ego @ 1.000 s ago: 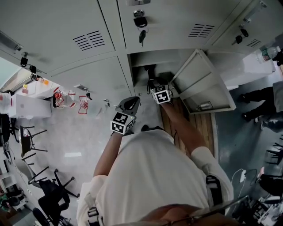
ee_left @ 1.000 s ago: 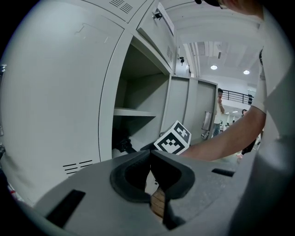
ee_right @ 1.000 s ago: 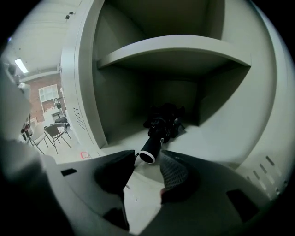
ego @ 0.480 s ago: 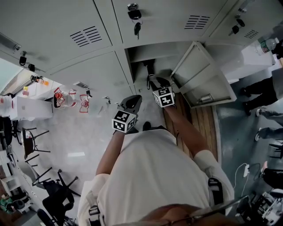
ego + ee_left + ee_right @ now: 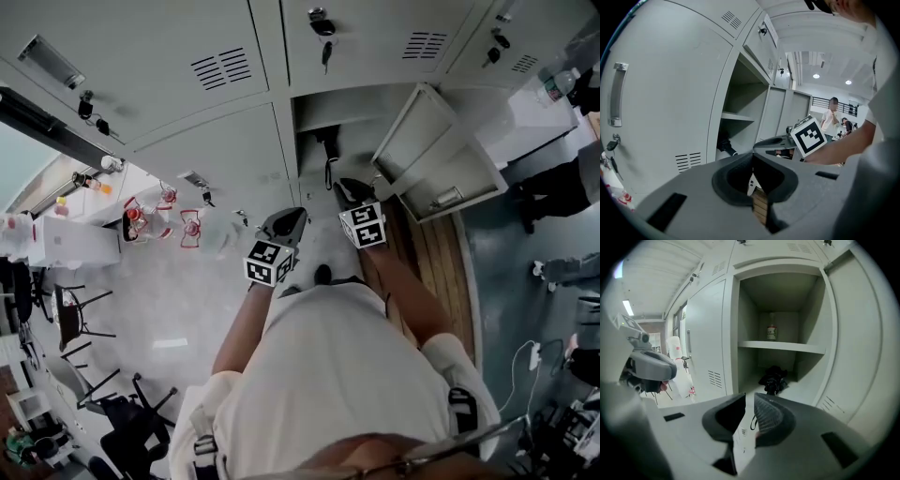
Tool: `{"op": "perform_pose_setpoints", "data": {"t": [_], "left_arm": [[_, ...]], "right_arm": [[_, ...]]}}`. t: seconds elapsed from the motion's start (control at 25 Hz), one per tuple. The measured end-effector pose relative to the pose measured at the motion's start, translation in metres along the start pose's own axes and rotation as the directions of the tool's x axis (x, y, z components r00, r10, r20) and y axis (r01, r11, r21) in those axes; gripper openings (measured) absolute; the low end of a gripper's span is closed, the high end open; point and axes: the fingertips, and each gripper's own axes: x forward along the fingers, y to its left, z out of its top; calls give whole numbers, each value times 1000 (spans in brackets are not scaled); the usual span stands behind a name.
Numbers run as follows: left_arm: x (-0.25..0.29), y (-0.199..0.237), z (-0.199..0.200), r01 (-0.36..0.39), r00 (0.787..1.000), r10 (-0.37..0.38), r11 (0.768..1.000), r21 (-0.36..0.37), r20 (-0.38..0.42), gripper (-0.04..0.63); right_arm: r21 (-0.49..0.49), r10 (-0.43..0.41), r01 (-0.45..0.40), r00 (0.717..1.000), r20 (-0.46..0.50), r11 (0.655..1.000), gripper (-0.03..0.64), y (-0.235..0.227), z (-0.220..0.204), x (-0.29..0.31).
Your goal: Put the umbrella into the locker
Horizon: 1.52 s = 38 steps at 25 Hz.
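The left gripper (image 5: 286, 221) hung empty, jaws together; the right gripper (image 5: 749, 401) had drawn back out of the open locker (image 5: 740, 310), its jaws just closing to a slit on nothing; the umbrella (image 5: 774, 377) therefore looked delivered, lying on the locker's floor beneath a shelf bearing one bottle (image 5: 772, 332).

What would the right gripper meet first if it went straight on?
Probably the black umbrella on the floor of the open locker; depth is unclear. The right gripper's jaws have just been closing on nothing.
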Motion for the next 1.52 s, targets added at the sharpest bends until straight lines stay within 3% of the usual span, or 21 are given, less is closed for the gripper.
{"op": "perform_pose_setpoints", "data": {"t": [0.36, 0.68, 0.96, 1.2, 1.52], "left_arm": [[-44, 2, -3, 53, 999, -53, 999, -2, 11, 3], [-67, -8, -16, 119, 993, -119, 993, -12, 13, 3], [-78, -32, -14, 171, 985, -171, 985, 13, 19, 3], [-79, -50, -3, 183, 982, -184, 983, 29, 35, 3], [-78, -68, 23, 133, 986, -136, 991, 32, 97, 3]], "right_arm": [[43, -106, 104, 993, 48, 994, 6, 20, 14, -53], [128, -205, 192, 974, 97, 973, 6, 27, 18, -111], [117, -296, 283, 949, 108, 952, 5, 28, 17, -159], [110, -256, 241, 956, 146, 964, 5, 31, 27, -181], [80, -168, 154, 963, 211, 985, 6, 19, 43, -205]]}}
